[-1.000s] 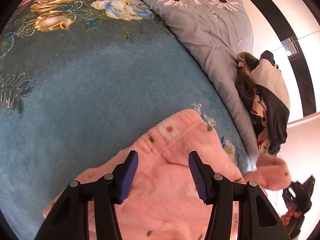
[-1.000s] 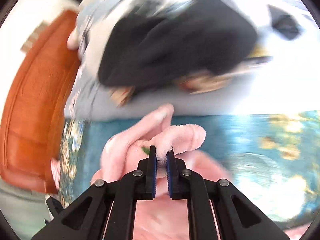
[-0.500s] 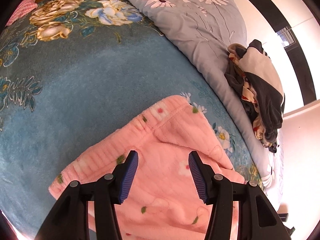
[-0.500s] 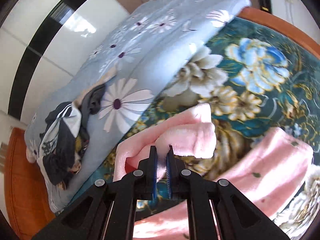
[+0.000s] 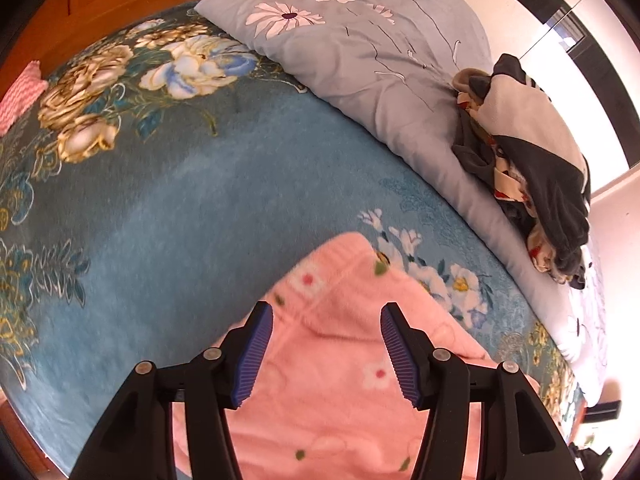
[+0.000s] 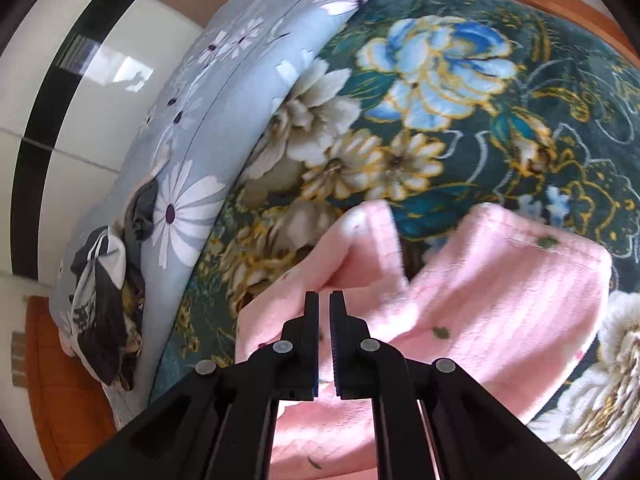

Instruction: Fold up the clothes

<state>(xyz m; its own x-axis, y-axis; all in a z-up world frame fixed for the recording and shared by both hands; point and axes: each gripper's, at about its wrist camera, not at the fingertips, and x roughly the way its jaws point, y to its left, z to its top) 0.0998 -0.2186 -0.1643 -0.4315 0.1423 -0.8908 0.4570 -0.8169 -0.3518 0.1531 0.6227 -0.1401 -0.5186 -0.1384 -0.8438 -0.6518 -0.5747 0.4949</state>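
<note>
The pink garment [image 5: 340,392] lies on the teal floral blanket [image 5: 168,208] that covers the bed, fleecy, with small flower and leaf prints. The left tool [image 5: 326,354] hovers over it with its jaws wide apart, holding nothing — pink cloth shows in the gap. The right tool [image 6: 324,340] has its jaws nearly together, pinching a fold of the pink garment [image 6: 500,304] between them. A grey daisy-print quilt [image 5: 372,52] lies beside the blanket, with a heap of dark clothes [image 5: 532,168] on it.
</note>
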